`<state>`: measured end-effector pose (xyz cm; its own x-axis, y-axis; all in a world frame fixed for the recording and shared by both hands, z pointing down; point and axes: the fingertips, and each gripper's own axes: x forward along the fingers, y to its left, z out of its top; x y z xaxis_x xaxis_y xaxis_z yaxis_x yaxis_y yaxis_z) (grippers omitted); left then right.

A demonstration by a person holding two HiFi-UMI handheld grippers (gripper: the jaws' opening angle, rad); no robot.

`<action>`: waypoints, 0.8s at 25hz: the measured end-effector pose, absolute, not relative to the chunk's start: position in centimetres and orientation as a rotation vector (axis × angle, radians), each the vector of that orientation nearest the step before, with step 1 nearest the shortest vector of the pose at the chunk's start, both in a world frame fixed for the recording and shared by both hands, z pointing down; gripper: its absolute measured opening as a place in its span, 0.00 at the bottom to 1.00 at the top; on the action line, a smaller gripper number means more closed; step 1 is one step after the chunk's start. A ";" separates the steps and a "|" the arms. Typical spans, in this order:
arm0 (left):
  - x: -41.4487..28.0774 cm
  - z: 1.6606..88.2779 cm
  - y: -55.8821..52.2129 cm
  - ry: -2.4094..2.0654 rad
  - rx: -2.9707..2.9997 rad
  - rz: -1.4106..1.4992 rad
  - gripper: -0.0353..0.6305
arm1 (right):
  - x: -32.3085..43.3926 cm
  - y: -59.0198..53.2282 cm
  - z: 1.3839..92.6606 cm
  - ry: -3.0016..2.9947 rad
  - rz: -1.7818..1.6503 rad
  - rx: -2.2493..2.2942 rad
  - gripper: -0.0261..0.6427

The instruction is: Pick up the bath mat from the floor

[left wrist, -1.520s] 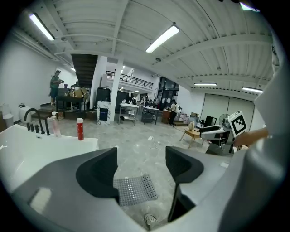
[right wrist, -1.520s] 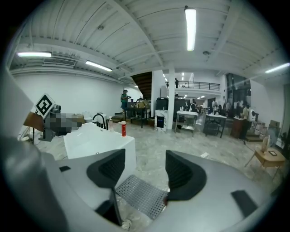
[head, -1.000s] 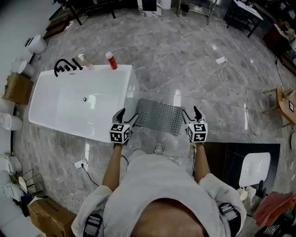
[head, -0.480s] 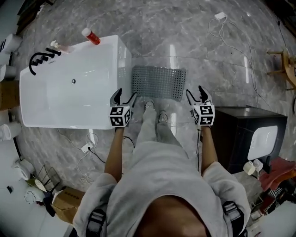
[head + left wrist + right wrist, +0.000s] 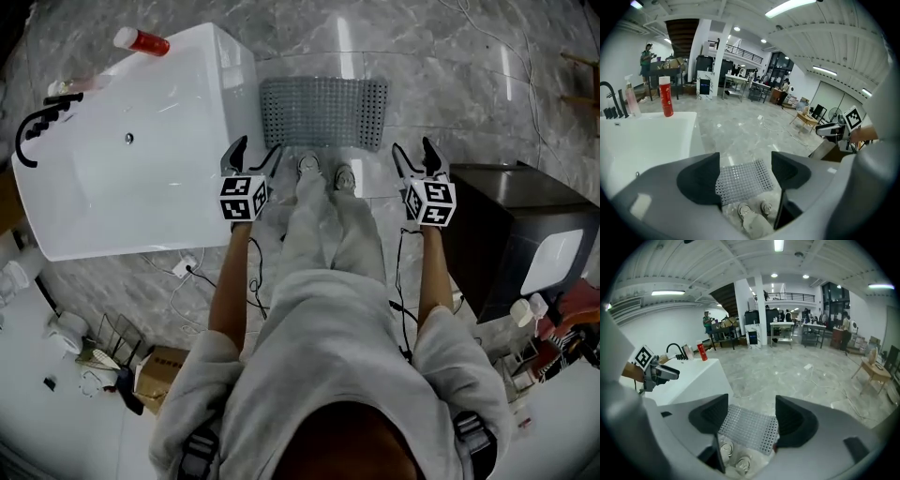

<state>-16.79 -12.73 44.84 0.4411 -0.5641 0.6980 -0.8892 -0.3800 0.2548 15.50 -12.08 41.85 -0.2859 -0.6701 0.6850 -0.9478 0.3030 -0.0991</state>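
Note:
The grey perforated bath mat [image 5: 323, 112] lies flat on the marble floor beside the white bathtub [image 5: 131, 141], just ahead of the person's shoes [image 5: 323, 172]. My left gripper [image 5: 249, 156] hangs open above the mat's near left corner, next to the tub's corner. Open too, my right gripper [image 5: 418, 157] is above the floor off the mat's near right corner. Nothing sits between either pair of jaws. Both gripper views look down at the bath mat [image 5: 743, 180] [image 5: 750, 427] between the open fingers.
A red bottle [image 5: 141, 40] and black taps [image 5: 37, 131] stand on the tub's far rim. A dark cabinet [image 5: 511, 234] stands close to my right gripper. Cables [image 5: 187, 272] trail on the floor left of the person, with boxes and clutter at the lower left.
Both grippers have sunk toward the floor, jaws unchanged. The head view has tilted down, so the mat and tub sit higher in the picture and the shoes now show.

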 end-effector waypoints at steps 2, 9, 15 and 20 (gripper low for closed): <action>-16.8 46.9 -12.6 -1.205 2.047 0.709 0.55 | 15.7 -12.2 44.2 -2.033 0.715 1.428 0.48; -17.0 55.7 -12.6 -1.269 1.893 0.656 0.55 | 16.3 -12.1 54.6 -2.018 0.758 1.329 0.49; -15.6 64.2 -11.6 -1.264 1.821 0.688 0.57 | 18.0 -11.3 62.9 -1.992 0.838 1.301 0.50; -15.4 72.0 -10.5 -1.216 1.772 0.749 0.60 | 18.7 -10.7 69.7 -1.956 0.929 1.301 0.53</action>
<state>-15.44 -10.53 72.03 0.3514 -0.4349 0.8291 -0.9361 -0.1780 0.3034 18.66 -10.73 69.74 -0.3344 -0.5119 0.7913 -0.9368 0.2725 -0.2196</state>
